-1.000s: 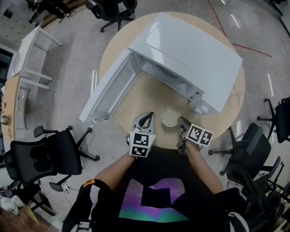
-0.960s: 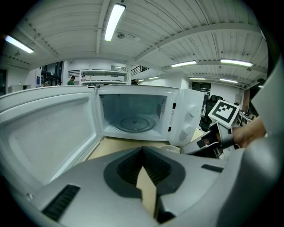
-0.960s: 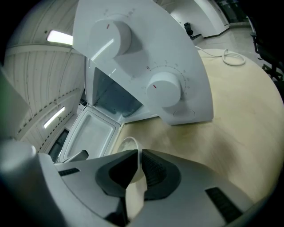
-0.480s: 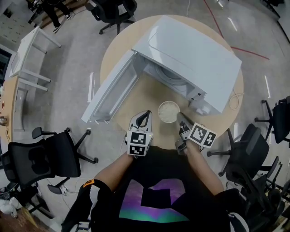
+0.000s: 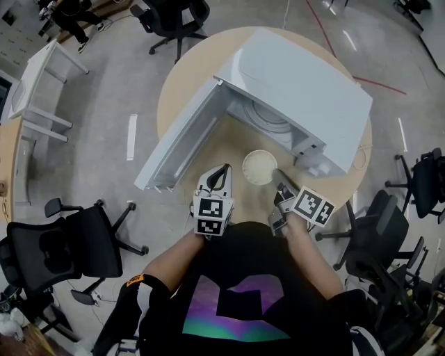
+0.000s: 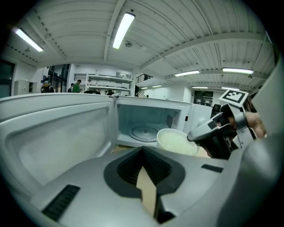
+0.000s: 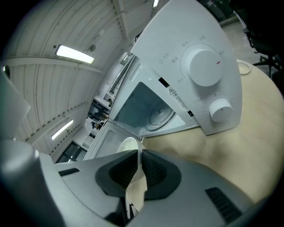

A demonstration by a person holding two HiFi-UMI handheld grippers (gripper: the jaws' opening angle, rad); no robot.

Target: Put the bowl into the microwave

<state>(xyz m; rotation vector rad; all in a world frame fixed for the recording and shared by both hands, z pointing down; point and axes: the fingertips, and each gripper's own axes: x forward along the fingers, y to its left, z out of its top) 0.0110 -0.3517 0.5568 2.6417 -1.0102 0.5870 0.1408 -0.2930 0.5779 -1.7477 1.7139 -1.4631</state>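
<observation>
A white microwave (image 5: 299, 83) stands on the round tan table (image 5: 182, 76), its door (image 5: 182, 135) swung wide open to the left and the glass turntable (image 6: 144, 131) visible inside. The pale bowl (image 5: 259, 167) hangs just in front of the open cavity. My right gripper (image 5: 277, 175) is shut on its near rim; in the right gripper view the bowl wall (image 7: 126, 145) sits pinched between the jaws (image 7: 137, 155). The left gripper (image 5: 222, 169) is shut and holds nothing, left of the bowl (image 6: 175, 142) and apart from it.
The microwave's two knobs (image 7: 204, 66) face me on the right of the cavity. A loose cable (image 5: 361, 154) lies at the table's right edge. Office chairs (image 5: 62, 250) (image 5: 379, 236) (image 5: 174, 14) ring the table; a white side table (image 5: 42, 83) stands far left.
The right gripper has carried the bowl away from me, closer to the microwave opening. The left gripper has stayed about where it was.
</observation>
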